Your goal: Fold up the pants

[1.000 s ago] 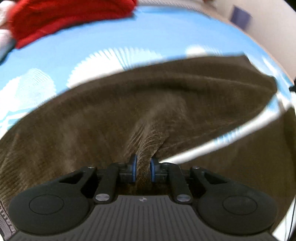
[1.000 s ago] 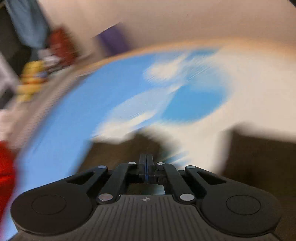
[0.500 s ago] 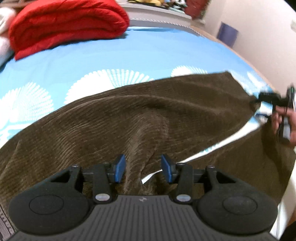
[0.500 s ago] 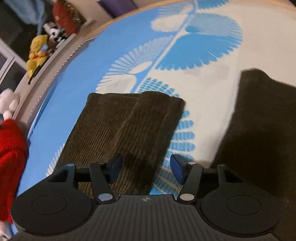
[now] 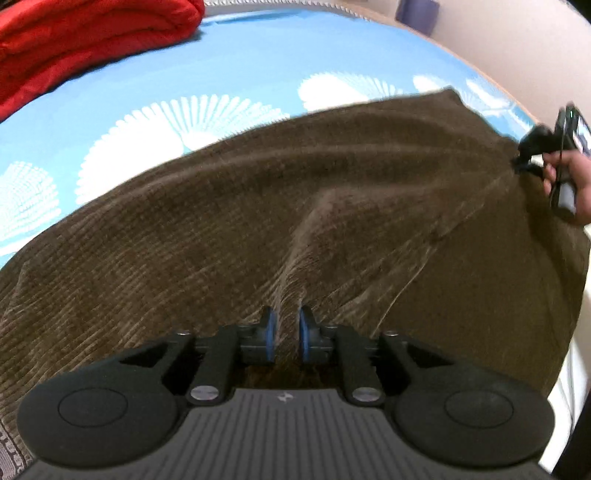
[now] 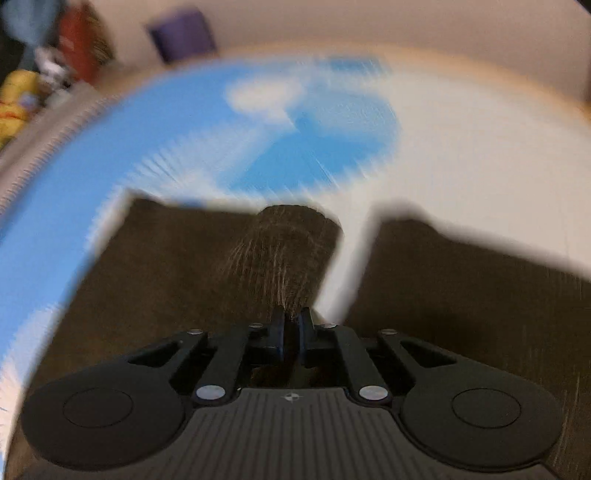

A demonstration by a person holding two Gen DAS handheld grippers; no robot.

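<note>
Corduroy, brown and ribbed: the pants (image 5: 229,229) lie spread across the blue bedsheet (image 5: 236,66) with white fan prints. The left gripper (image 5: 284,334) pinches a raised ridge of the cloth between its blue pads (image 5: 269,334), jaws drawn in narrow on the fabric. Beyond the pants, at the sheet's far side, lies a folded red blanket (image 5: 81,33). At the pants' far right edge a hand (image 5: 570,184) holds the other tool against the cloth. In the blurred right wrist view, the right gripper (image 6: 291,334) is clamped on a bunched fold of the pants (image 6: 288,251), jaws nearly together. No readable writing shows; only a small emblem (image 5: 284,397) marks the left gripper's body.
</note>
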